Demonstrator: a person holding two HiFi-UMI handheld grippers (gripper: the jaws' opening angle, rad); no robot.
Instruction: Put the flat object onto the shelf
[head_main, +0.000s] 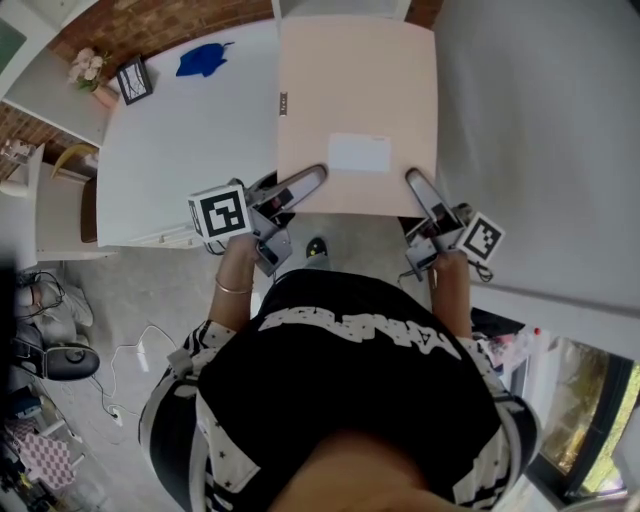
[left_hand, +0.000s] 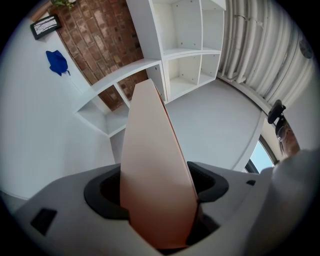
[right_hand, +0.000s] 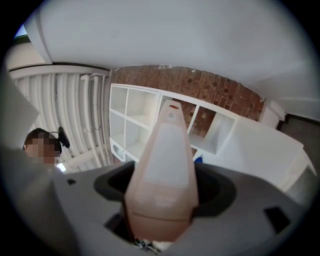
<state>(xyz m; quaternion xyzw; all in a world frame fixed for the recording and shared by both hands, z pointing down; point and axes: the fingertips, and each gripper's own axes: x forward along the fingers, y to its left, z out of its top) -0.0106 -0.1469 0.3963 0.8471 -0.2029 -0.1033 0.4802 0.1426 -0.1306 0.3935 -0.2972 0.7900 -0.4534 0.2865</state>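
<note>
while clamped at its near edge in the jaws of the left gripper (head_main: 308, 180) and right gripper (head_main: 417, 182), the flat object (head_main: 355, 100) could be twisted loose by uneven motion.

The white table (head_main: 170, 150) carries 1 blue thing (head_main: 203, 60). 1 black picture frame (head_main: 134, 80) stands near the blue thing, on its left. The white shelf (left_hand: 185, 45) stands well apart from the blue thing.

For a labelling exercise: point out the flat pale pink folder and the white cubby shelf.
flat pale pink folder (head_main: 355, 90), head view, upper face.
white cubby shelf (left_hand: 192, 51), left gripper view, horizontal board.
</note>
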